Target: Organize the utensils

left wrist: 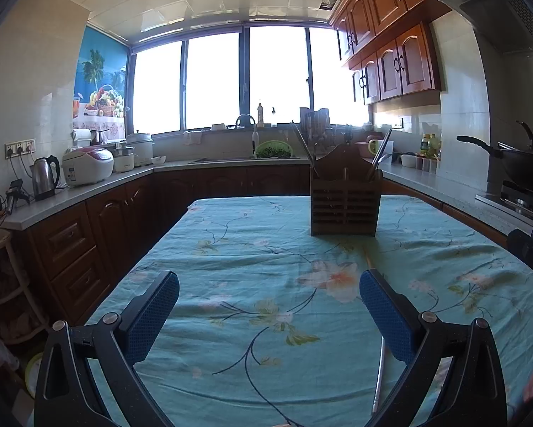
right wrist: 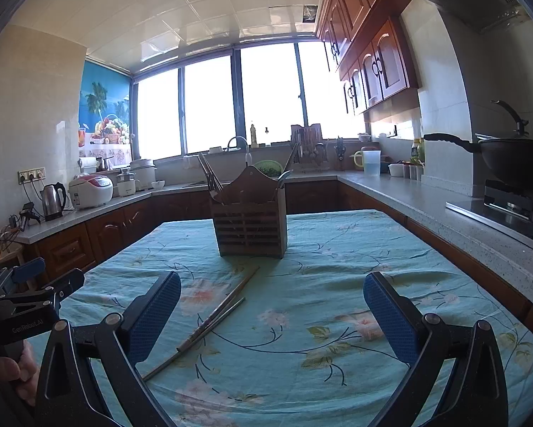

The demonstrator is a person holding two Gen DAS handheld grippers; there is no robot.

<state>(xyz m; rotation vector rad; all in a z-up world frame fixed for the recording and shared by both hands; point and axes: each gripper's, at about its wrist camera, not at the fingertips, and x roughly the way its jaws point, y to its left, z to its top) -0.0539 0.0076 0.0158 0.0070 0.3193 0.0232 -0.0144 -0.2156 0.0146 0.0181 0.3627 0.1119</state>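
Chopsticks mid-tabletop look thin, stiff and slippery, so pinch them mid-length; both the left gripper and right gripper are spread, empty.

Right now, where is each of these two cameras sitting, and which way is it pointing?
Left wrist view: sits on the left tool, looking forward between its open fingers across the floral tablecloth to the wooden utensil holder and window; the other tool shows at the right edge.
Right wrist view: sits on the right tool, open too, facing the same way, over loose chopsticks; the left tool and the hand holding it show at the left edge.
Both share table, holder, window and counters.
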